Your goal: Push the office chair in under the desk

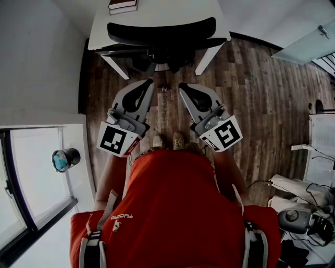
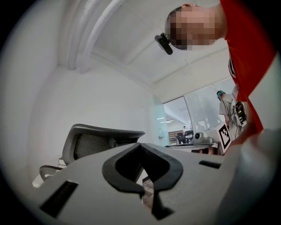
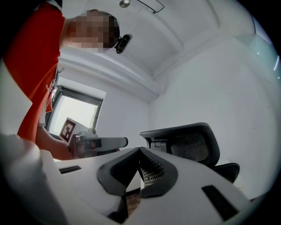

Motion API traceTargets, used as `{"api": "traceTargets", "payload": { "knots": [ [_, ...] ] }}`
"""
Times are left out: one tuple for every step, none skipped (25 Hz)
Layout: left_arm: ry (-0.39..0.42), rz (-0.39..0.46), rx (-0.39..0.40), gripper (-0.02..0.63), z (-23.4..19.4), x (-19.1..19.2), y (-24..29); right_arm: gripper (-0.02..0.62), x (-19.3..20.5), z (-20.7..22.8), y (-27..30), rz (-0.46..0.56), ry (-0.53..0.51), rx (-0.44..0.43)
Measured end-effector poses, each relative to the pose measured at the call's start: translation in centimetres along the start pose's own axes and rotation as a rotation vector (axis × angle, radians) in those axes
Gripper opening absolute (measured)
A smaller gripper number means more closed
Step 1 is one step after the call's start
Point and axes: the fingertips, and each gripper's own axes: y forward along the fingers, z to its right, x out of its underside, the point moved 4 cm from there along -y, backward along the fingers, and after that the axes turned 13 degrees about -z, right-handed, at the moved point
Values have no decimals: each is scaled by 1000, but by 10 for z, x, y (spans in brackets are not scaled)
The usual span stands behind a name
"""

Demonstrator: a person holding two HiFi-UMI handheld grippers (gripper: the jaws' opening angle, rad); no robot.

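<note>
Chair (image 1: pixel 162 32), black with a mesh back, stands tucked in at the worktop (image 1: pixel 157 14): its backrest lies along the worktop's near edge, its armrests reach in on either side between the white legs, and its base shows on the floor (image 1: pixel 251 94) below that edge. Books (image 1: pixel 123 6) lie stacked at the worktop's far edge.

Both grippers are held out short of the worktop, apart from the chair, and angle in toward each other with their tips pointed at the chair's base. The left gripper (image 1: pixel 150 80) has its fingers clenched together with nothing between them; its own view shows the dark pads meeting and the backrest beyond them, to the left. The right gripper (image 1: pixel 181 85) is likewise clenched and empty, and in its view the backrest rises beyond the pads, to the right.

The person, in a red shirt (image 1: pixel 172 204), stands back from the worktop, shoes (image 1: pixel 168 141) on the wood floor between the two grippers' marker cubes.
</note>
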Motion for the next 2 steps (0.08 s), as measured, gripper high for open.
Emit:
{"api": "traceTargets", "payload": {
  "knots": [
    [-1,3,2,8,0,0,0,25,0,0,0,0,1,0],
    [-3,10,5,9,0,-1,1,25,0,1,0,1,2,1]
  ]
}}
